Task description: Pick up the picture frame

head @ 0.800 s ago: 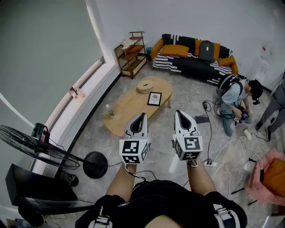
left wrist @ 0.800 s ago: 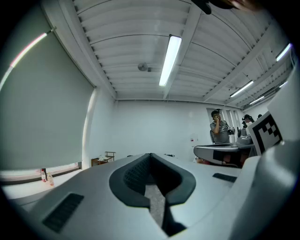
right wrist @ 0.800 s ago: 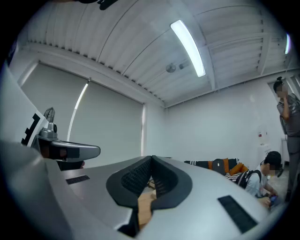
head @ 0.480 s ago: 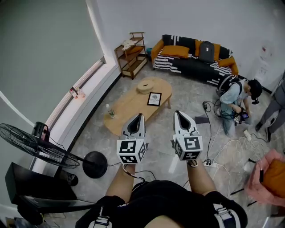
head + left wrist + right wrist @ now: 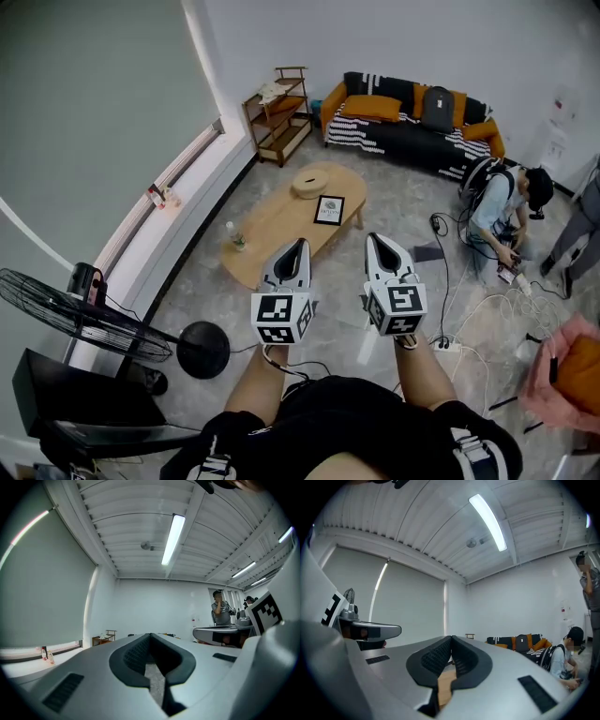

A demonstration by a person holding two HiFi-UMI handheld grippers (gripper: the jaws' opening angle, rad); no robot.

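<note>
Almost unmoved since the earlier frames: black-and-orange sofa (image 5: 412,141) at the far wall, with the oval wooden coffee table (image 5: 272,225) nearer and to its left. Left gripper (image 5: 294,251) and right gripper (image 5: 380,246) are held side by side near the person, each with jaws clenched together on nothing. Picture frame (image 5: 329,210) lies on the table's far right part, well apart from both grippers.

Grey left gripper (image 5: 298,243), grey right gripper (image 5: 374,238), black-and-white marker cubes (image 5: 281,319), dark ridged fingers (image 5: 133,656), black top (image 5: 347,422)
</note>
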